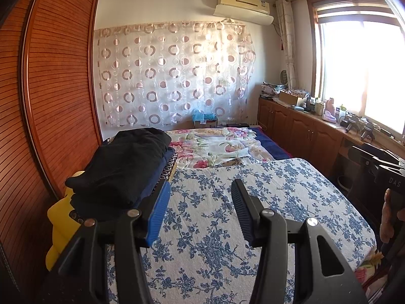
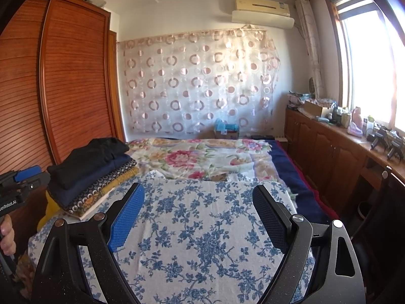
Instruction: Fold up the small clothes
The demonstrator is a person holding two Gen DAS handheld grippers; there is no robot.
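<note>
A stack of folded clothes [image 1: 121,167], black on top, then navy and patterned pieces, lies at the left edge of the bed; it also shows in the right wrist view [image 2: 93,172]. My left gripper [image 1: 200,190] is open and empty above the blue-flowered white cloth [image 1: 227,215], just right of the stack. My right gripper [image 2: 197,195] is open and empty over the same cloth [image 2: 202,228]. The left gripper [image 2: 22,177] shows at the left edge of the right wrist view, the right gripper [image 1: 387,174] at the right edge of the left wrist view.
A floral bedsheet [image 2: 202,157] covers the far bed. A wooden slatted wardrobe [image 1: 50,88] stands close on the left. A wooden cabinet [image 2: 329,147] with clutter runs under the window on the right. A yellow item [image 1: 60,217] sits under the stack.
</note>
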